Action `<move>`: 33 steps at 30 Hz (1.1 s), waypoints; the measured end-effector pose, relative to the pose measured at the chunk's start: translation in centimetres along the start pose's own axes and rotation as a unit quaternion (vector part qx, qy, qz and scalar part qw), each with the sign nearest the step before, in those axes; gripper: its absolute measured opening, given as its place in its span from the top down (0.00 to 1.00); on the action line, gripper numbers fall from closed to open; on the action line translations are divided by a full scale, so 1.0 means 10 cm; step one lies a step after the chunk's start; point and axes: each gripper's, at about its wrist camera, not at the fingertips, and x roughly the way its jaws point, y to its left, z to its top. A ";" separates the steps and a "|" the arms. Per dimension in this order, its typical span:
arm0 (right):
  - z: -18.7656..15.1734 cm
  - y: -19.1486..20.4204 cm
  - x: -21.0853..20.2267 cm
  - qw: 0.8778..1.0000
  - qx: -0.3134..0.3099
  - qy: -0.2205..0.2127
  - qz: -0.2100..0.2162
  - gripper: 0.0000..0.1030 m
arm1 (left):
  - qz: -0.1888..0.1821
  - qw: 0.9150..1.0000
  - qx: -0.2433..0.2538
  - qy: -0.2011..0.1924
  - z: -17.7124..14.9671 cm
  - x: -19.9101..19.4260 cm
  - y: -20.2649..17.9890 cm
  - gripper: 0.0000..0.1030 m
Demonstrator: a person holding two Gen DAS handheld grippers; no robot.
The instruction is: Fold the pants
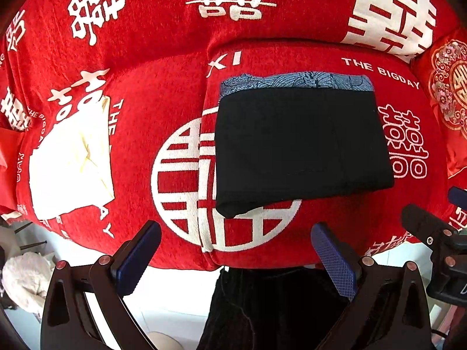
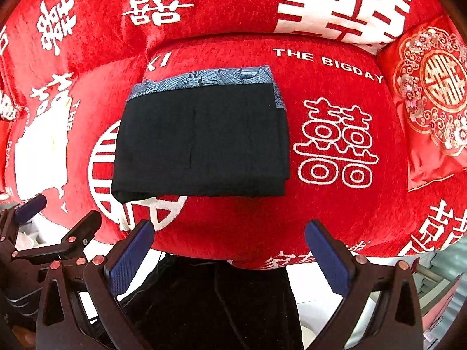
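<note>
Black pants (image 1: 300,145) (image 2: 201,143) lie folded into a neat rectangle on a red sofa seat. Under their far edge a blue-grey patterned folded garment (image 1: 294,80) (image 2: 204,80) peeks out. My left gripper (image 1: 236,256) hovers open at the seat's front edge, short of the pants, nothing between its blue pads. My right gripper (image 2: 230,252) is likewise open and empty, just in front of the pants. Each gripper appears at the side of the other's view: the right one (image 1: 435,227), the left one (image 2: 52,218).
The red sofa (image 1: 163,93) (image 2: 344,213) carries white characters and "THE BIGDAY" lettering. A white folded garment (image 1: 73,160) (image 2: 41,157) lies on the left seat. A red embroidered cushion (image 2: 432,96) sits at the right. Dark cloth (image 1: 262,306) and white floor lie below the seat.
</note>
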 end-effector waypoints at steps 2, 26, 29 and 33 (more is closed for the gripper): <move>0.00 0.02 0.00 1.000 -0.002 -0.002 -0.002 0.00 | 0.002 1.000 0.001 0.000 0.00 0.00 0.00 0.00; -0.02 0.02 -0.01 1.000 -0.006 -0.007 -0.016 0.00 | 0.015 0.999 0.032 -0.005 -0.08 -0.01 -0.14 0.00; -0.02 0.02 -0.01 1.000 -0.007 -0.008 -0.015 0.00 | 0.016 0.999 0.031 -0.007 -0.08 -0.02 -0.16 0.00; -0.02 0.03 -0.01 1.000 -0.009 -0.009 -0.014 0.00 | 0.014 1.000 0.027 -0.007 -0.08 -0.02 -0.16 0.00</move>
